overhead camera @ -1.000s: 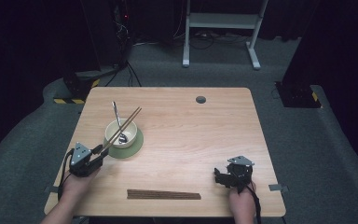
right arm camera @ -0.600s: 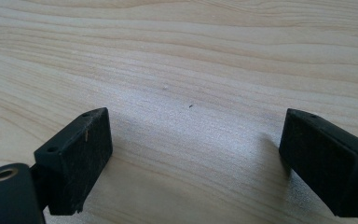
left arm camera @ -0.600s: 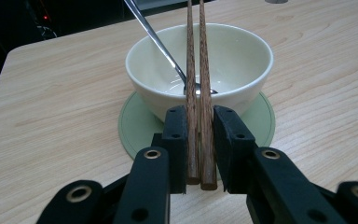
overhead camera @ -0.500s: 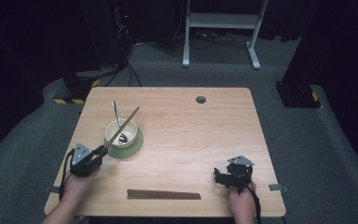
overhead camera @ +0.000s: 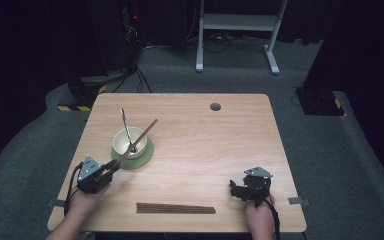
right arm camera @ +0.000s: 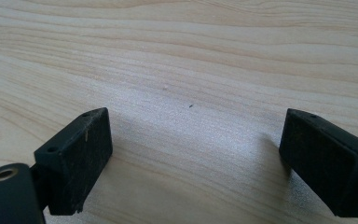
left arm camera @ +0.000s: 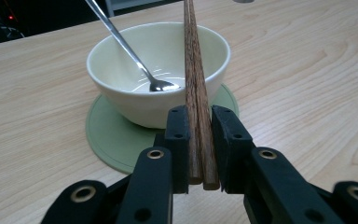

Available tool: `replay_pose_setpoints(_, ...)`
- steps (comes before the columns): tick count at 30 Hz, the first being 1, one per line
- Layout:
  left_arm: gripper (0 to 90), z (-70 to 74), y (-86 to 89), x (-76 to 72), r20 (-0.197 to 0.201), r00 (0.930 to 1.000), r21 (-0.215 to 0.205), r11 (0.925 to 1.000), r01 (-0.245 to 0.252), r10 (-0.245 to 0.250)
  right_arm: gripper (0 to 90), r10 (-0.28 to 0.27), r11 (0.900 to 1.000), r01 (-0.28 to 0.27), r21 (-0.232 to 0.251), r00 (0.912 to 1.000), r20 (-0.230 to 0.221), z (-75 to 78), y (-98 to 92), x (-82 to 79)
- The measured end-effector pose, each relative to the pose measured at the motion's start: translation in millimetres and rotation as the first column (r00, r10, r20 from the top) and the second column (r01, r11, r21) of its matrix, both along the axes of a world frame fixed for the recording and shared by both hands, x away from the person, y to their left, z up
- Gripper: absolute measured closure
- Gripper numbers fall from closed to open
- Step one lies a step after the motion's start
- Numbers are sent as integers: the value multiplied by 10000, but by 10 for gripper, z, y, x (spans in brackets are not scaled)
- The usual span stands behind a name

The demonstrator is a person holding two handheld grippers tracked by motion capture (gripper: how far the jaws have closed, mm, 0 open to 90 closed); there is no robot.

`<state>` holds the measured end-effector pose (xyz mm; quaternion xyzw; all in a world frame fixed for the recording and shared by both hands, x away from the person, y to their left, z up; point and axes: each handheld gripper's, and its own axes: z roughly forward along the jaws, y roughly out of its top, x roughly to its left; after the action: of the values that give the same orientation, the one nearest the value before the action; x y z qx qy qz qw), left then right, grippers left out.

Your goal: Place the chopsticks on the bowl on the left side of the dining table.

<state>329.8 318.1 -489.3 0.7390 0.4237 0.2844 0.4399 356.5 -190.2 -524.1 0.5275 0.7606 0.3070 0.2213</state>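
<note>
While the left hand-held gripper (overhead camera: 111, 169) pinches the near ends of a pair of brown wooden chopsticks (left arm camera: 196, 93), its jaws having just been closing onto them, the sticks lean up over the rim of the cream bowl (overhead camera: 129, 142), and that is where I would expect trouble. Held so far back, the long smooth sticks could pivot or scissor apart in the pads, and a tip dragging on the rim might tip the glossy ceramic-looking bowl or nudge it off its flat, round green coaster (overhead camera: 142, 159). A thin metal spoon (left arm camera: 126, 46) leans inside the bowl, bowl-end down, and a knock could send it clattering onto the table (overhead camera: 205, 135), which is pale wood grain with rounded corners. Near the front edge lies a second bundle of dark chopsticks (overhead camera: 175, 208), flat and well apart from the bowl. Farther right, the right hand-held gripper (overhead camera: 236, 189) rests low, its matte black jaws spread wide over bare wood.
</note>
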Motion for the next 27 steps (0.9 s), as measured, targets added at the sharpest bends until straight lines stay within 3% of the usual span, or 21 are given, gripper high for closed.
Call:
replay_pose_setpoints(7, 759, 5, -30, -13, -25, 9999, 36, 9999, 120, -120, 89, -2, 10000, 2, 1, 10000, 0, 0, 0, 0)
replay_pose_setpoints(19, 635, -17, 4, -10, -85, 9998, 187, 9997, -169, 170, 90, -6, 10000, 6, -17, 10000, 11, 0, 25, -2)
replay_pose_setpoints(24, 603, -8, 32, -9, -38, 9996, 125, 9995, -289, 289, 110, 489, 9985, -489, -241, 9988, -21, 30, 83, -23)
replay_pose_setpoints(25, 594, -5, 33, -10, -19, 9995, 126, 9995, -304, 304, 108, 760, 9959, -755, -490, 9971, 70, 63, 132, -36)
replay_pose_setpoints(27, 586, 1, 35, -9, 41, 9992, 184, 9991, -389, 388, 107, 1083, 9930, -1066, -509, 9936, 333, 129, 213, -64)
